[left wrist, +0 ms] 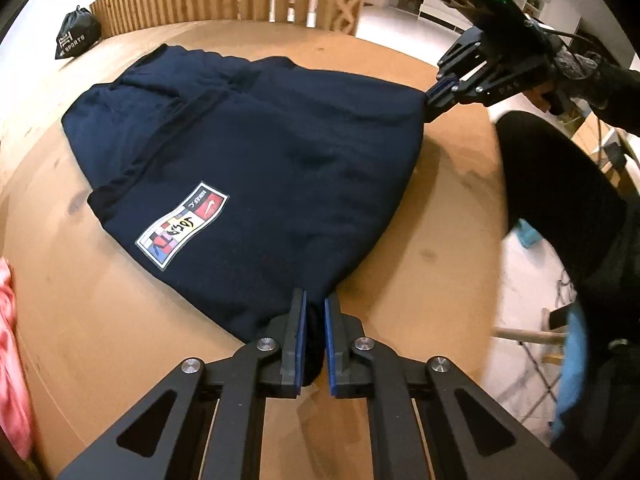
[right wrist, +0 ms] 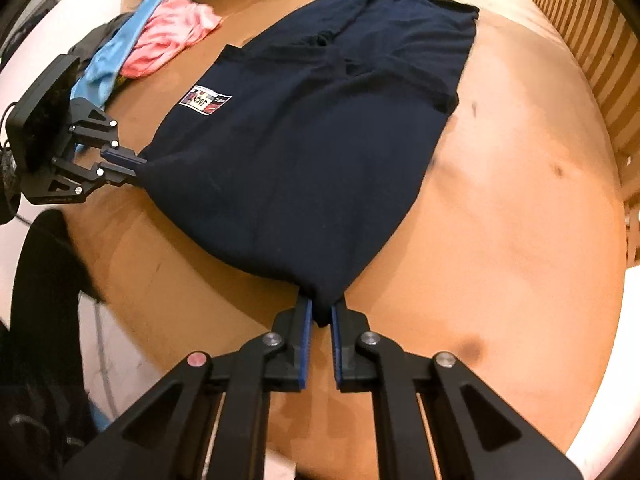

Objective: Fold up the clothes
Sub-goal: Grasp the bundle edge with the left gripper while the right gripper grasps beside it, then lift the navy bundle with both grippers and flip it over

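while the navy blue cotton t-shirt point(left wrist: 256, 148) lies on the round brown table point(left wrist: 80, 320), both tools pinch it. the left tool point(left wrist: 315, 308) clamps one near corner, the right tool point(right wrist: 322, 312) the other.

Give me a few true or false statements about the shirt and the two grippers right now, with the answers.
1. Both grippers pinch corners of the navy shirt. True: left gripper, right gripper.
2. The shirt hangs in the air. False: it lies on the brown table.
3. The shirt's patch faces up. True.
4. Pink cloth lies on the shirt. False: it lies beside it, apart.
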A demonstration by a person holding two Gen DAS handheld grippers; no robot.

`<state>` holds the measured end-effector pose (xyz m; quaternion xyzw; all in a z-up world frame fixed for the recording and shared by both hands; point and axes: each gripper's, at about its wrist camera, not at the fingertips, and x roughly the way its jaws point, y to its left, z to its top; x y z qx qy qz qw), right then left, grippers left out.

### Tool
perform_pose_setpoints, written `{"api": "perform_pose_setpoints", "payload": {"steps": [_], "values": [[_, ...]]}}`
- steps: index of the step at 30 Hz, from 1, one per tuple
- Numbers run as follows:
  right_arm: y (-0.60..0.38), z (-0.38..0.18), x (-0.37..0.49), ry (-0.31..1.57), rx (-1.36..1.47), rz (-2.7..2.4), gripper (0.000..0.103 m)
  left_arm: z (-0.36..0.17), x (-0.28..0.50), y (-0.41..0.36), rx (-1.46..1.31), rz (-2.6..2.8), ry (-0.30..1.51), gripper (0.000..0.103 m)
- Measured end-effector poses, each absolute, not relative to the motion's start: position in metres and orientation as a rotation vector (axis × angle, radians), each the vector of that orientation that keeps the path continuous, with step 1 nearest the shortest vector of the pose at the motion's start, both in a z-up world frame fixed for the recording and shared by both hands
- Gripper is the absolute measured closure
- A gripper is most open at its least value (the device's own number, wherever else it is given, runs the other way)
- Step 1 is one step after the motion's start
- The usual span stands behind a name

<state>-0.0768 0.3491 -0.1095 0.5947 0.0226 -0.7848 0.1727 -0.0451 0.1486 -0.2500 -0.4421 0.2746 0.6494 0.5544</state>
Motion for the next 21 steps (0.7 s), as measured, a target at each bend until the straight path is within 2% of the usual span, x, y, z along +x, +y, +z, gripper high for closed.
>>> {"api": "perform_pose_setpoints", "payload": {"steps": [7, 10, 12, 13, 14, 18, 21], "values": [[0.331, -0.115, -0.004, 0.132, 1.805, -2.097, 0.094, -0.248, 0.033, 0.13, -1.102, 1.45, 0.585, 0.096], [0.324, -0.097, 0.019, 0.21, 1.729, -2.173, 0.089, -0.249, 0.045, 0.13, -1.109, 1.453, 0.601, 0.096], [0.321, -0.079, 0.028, 0.213, 1.629, -2.228, 0.08, -0.241, 0.039, 0.128, -1.115, 1.476, 0.56, 0.097], [0.317, -0.071, 0.031, 0.215, 1.578, -2.24, 0.063, -0.236, 0.036, 0.127, -1.115, 1.489, 0.541, 0.097], [0.312, -0.066, 0.033, 0.229, 1.537, -2.244, 0.052, -0.231, 0.032, 0.126, -1.112, 1.506, 0.527, 0.097], [0.287, -0.072, 0.03, 0.384, 1.452, -2.169, 0.052, -0.211, 0.017, 0.12, -1.099, 1.573, 0.487, 0.097], [0.275, -0.084, 0.028, 0.43, 1.422, -2.123, 0.052, -0.204, 0.01, 0.122, -1.1, 1.593, 0.471, 0.097]]}}
